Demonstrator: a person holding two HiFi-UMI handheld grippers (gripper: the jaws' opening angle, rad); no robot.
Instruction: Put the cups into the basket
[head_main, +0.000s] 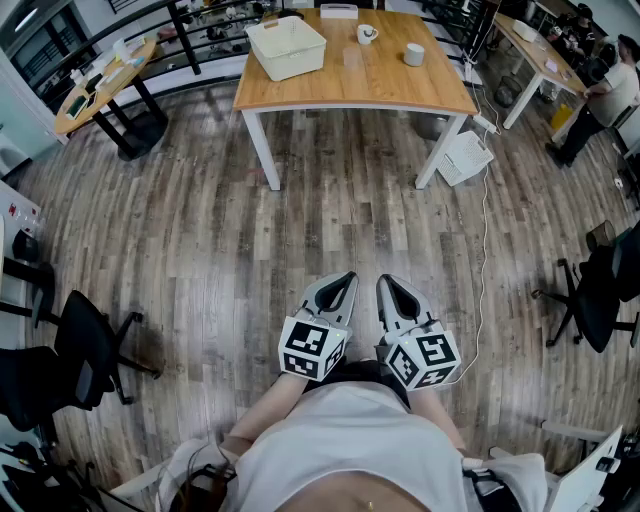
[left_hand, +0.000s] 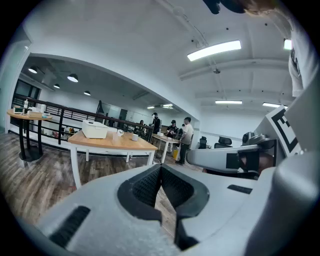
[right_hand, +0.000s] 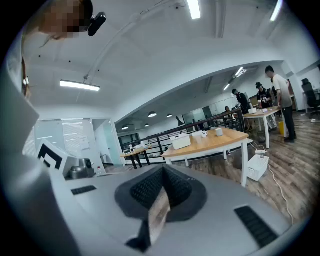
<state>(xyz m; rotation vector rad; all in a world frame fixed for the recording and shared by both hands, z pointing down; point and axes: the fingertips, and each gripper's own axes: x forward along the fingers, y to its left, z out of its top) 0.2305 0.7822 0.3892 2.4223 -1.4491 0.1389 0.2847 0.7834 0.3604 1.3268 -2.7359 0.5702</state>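
- Wooden table (head_main: 330, 95): stands on white legs at the far side of the plank floor (head_main: 200, 230).
- White box (head_main: 465, 157): lies on the floor just beside the table's right front leg.
- White cable (head_main: 486, 220): trails across the planks near that box.
- Round table (head_main: 100, 90): stands at far left, cluttered with small items.
- Black office chair (head_main: 85, 345): sits at the left edge.
- Second office chair (head_main: 590, 290): sits at the right edge.
- Person (head_main: 600, 100): leans at a long side table (head_main: 540, 50), far right.
- Black railing (left_hand: 65, 112): runs behind the tables.

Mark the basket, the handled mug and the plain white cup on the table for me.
basket (head_main: 292, 66): head view, on its near wall.
handled mug (head_main: 366, 34): head view, on its rim.
plain white cup (head_main: 414, 54): head view, on its side wall.
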